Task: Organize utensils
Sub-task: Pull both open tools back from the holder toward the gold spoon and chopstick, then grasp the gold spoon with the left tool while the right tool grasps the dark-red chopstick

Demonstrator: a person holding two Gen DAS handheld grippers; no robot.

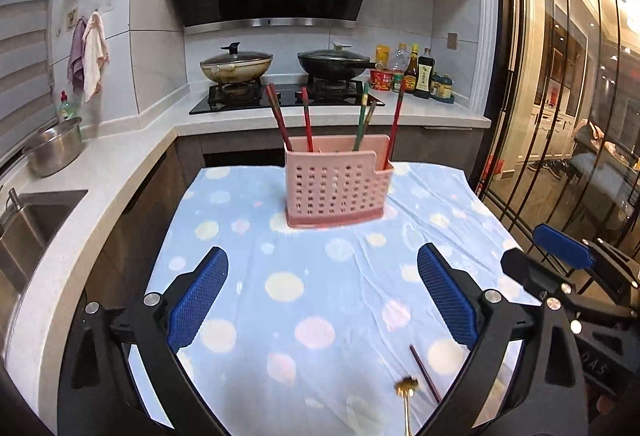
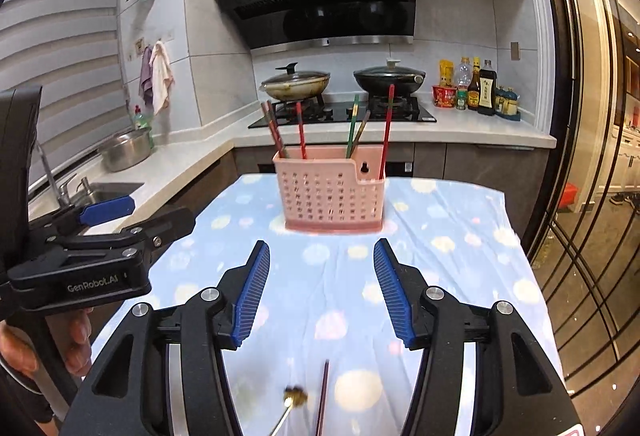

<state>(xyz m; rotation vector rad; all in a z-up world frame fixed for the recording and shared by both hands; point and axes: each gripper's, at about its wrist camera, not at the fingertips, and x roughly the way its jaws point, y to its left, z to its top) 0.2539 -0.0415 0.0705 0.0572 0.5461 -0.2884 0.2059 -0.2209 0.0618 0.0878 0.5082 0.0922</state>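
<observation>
A pink perforated holder (image 1: 336, 188) (image 2: 330, 196) stands upright at the far middle of the blue dotted tablecloth (image 1: 280, 276) (image 2: 460, 256), with several chopsticks leaning in it. Near the front edge lie a dark chopstick (image 1: 425, 374) (image 2: 323, 396) and a gold utensil with an ornate end (image 1: 407, 384) (image 2: 295, 396). My left gripper (image 1: 322, 260) hangs wide open above the cloth, short of the holder, with nothing between its pads. My right gripper (image 2: 322, 248) is also open and holds nothing; the two loose utensils lie below it. The grippers are side by side.
Beyond the table runs a white counter with a stove (image 1: 280, 96), two lidded pans and sauce bottles (image 1: 416, 72). A steel bowl (image 1: 54, 150) and sink (image 1: 36, 220) are on the left. A glass door (image 1: 560, 76) is on the right. A hand (image 2: 76, 336) holds the left gripper.
</observation>
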